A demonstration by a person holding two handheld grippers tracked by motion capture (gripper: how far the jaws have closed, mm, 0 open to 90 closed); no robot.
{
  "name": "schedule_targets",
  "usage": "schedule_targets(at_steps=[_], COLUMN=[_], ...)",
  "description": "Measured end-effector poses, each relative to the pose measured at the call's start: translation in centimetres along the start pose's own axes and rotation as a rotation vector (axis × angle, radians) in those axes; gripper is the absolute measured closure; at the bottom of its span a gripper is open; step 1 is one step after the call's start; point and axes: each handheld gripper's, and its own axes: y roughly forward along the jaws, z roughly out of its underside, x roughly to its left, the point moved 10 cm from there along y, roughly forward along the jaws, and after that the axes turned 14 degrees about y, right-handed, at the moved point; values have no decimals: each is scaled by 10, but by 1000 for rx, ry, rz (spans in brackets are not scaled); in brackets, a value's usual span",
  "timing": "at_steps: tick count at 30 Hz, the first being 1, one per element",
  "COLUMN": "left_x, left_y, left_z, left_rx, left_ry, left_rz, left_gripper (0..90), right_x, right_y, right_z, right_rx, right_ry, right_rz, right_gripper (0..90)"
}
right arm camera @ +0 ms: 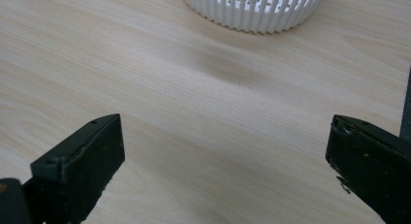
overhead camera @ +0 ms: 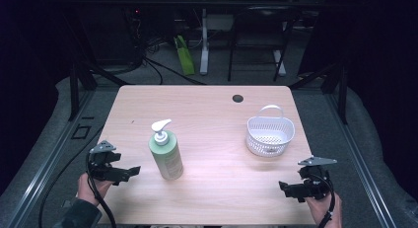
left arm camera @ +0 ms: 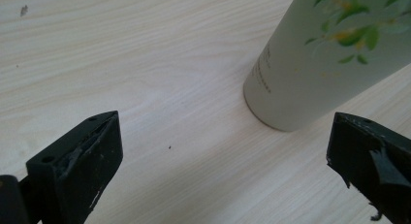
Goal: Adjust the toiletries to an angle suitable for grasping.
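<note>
- The fingers (left arm camera: pixel 80 170) of the left gripper (left arm camera: pixel 225 170) are seen spread wide in the left gripper view, released, with nothing but bare surface (overhead camera: pixel 212 109) between them.
- The fingers (right arm camera: pixel 82 168) of the right gripper (right arm camera: pixel 225 168) are likewise held apart in the right gripper view — released, nothing grasped.
- In the high view the left gripper (overhead camera: pixel 132 171) is held low at the near left edge of the surface, pointed toward the pump bottle (overhead camera: pixel 166 151).
- The pump bottle (left arm camera: pixel 320 54) — pale green, with a white pump head — is found upright left of the middle of the surface, near the left gripper but apart from it; in the left gripper view its base is seen just ahead of the right-hand finger.
- The right gripper (overhead camera: pixel 284 187) is held at the near right edge.
- The white slotted basket (overhead camera: pixel 270 134) is set on the right part of the surface, handle raised, well apart from the bottle; its lower wall (right arm camera: pixel 252 13) is seen ahead of the right gripper.
</note>
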Motion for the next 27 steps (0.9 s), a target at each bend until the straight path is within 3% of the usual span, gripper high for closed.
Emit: schedule_targets(at_steps=[13, 17, 22, 27], left_x=[-13, -21, -34, -45], left_y=[-5, -4, -5, -4], left_z=[-18, -23, -34, -44], left_rx=[-47, -50, -79, -113], left_ry=[41, 78, 97, 105], left_rz=[-13, -16, 0, 24], left_gripper=[0, 0, 0, 0], right_x=[10, 10, 11, 8], right_y=[11, 14, 15, 16], right_z=[4, 5, 4, 3], right_rx=[45, 60, 66, 69], right_ry=[-61, -69, -93, -82], right_rz=[4, 7, 26, 25], right_gripper=[0, 0, 0, 0])
